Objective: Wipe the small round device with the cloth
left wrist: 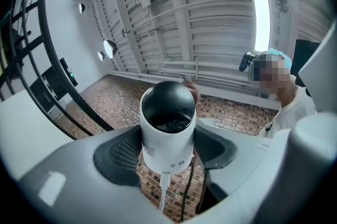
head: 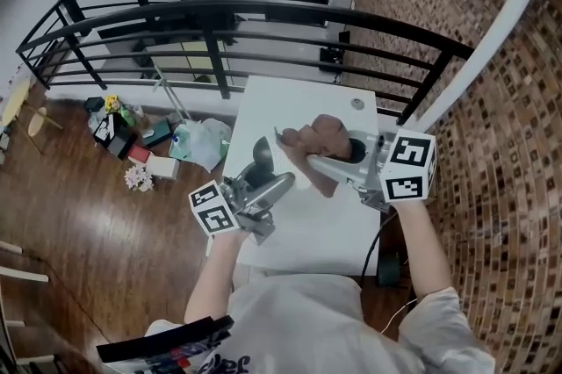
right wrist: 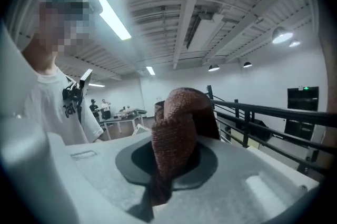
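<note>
Now, step: wipe apparently starting, brown cloth [head: 316, 142] just beside dome camera [left wrist: 167, 125].
Left hand-held gripper [left wrist: 167, 150]: clamped on dome camera.
Right hand-held gripper [right wrist: 174, 162]: pinching brown cloth.
Next: rub cloth over dome.

White table [head: 299, 233], black railing [head: 263, 6], brick wall [head: 500, 100], perhaps flowers [head: 138, 177] on wooden floor [head: 79, 223]

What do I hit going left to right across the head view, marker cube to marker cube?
left tool's marker cube → small round device → brown cloth → right tool's marker cube
</note>
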The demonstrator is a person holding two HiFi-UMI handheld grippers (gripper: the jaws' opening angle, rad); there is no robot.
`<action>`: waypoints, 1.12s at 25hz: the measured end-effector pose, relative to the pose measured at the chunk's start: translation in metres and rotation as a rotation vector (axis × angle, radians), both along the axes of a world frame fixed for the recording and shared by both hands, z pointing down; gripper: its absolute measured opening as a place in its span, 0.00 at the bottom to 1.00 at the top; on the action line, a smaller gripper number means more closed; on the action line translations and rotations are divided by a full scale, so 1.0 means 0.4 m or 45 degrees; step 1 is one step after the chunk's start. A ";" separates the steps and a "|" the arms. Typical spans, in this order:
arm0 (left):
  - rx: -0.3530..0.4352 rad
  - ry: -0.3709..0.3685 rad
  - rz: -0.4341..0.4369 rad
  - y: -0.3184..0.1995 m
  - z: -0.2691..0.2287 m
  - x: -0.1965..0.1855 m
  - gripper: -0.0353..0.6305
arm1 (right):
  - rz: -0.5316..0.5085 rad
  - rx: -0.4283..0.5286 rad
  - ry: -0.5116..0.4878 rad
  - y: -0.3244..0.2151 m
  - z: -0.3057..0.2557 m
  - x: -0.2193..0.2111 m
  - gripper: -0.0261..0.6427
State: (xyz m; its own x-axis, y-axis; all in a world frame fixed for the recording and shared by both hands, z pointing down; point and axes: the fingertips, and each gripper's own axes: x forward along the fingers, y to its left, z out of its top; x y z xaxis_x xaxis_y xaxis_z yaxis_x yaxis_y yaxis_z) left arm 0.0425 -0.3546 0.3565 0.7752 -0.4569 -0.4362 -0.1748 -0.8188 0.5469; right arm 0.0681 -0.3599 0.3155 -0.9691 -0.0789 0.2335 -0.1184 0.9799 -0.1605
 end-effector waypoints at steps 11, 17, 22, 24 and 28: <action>0.357 0.086 0.373 0.163 -0.078 0.034 0.56 | -0.276 -0.678 -0.152 -0.015 0.115 -0.045 0.07; 0.245 0.089 0.226 0.089 -0.050 0.001 0.56 | -0.134 -0.595 -0.264 -0.073 0.070 -0.016 0.07; 0.002 0.023 -0.006 -0.043 0.035 -0.053 0.56 | -0.049 -0.205 -0.260 -0.054 -0.066 0.026 0.07; -0.081 0.078 -0.060 -0.076 0.047 -0.072 0.56 | -0.088 -0.113 -0.192 0.002 -0.064 -0.007 0.07; -0.129 0.162 -0.068 -0.098 0.027 -0.075 0.56 | -0.088 0.004 -0.010 0.059 0.023 -0.079 0.07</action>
